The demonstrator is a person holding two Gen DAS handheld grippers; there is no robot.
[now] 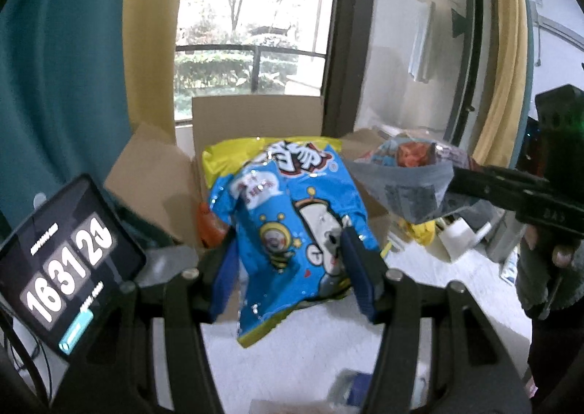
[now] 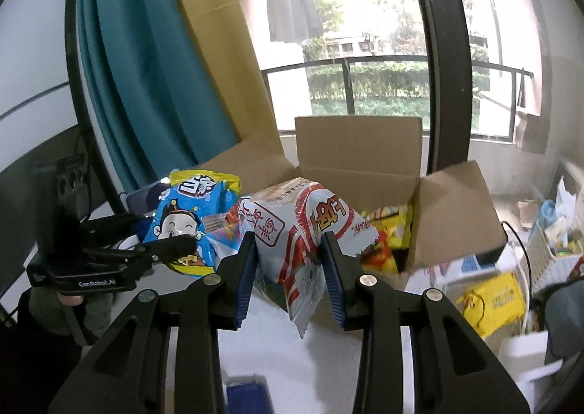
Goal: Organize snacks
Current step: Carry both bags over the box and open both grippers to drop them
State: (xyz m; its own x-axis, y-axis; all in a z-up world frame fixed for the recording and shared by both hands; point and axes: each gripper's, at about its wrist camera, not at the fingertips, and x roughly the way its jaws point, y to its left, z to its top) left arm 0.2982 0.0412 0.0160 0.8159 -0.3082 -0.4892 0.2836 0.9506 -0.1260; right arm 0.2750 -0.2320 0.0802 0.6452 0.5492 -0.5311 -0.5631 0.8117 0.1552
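In the left wrist view a blue snack bag (image 1: 292, 217) with cartoon print hangs above the white table, and my left gripper (image 1: 292, 268) is shut on its lower half. An open cardboard box (image 1: 255, 115) stands just behind it. To the right, my right gripper (image 1: 460, 180) carries a grey-white bag (image 1: 412, 180). The right wrist view shows that white and red snack bag (image 2: 292, 228) pinched between the blue pads of my right gripper (image 2: 288, 268). My left gripper (image 2: 179, 246) holds the blue bag (image 2: 182, 217) at the left. The box (image 2: 357, 147) holds yellow packets (image 2: 390, 228).
A dark tablet (image 1: 62, 260) showing a clock stands at the left. Teal and yellow curtains (image 2: 146, 85) and a window lie behind the box. A yellow package (image 2: 492, 297) and clutter lie on the floor at the right. A person's hand (image 1: 558, 253) grips the right tool.
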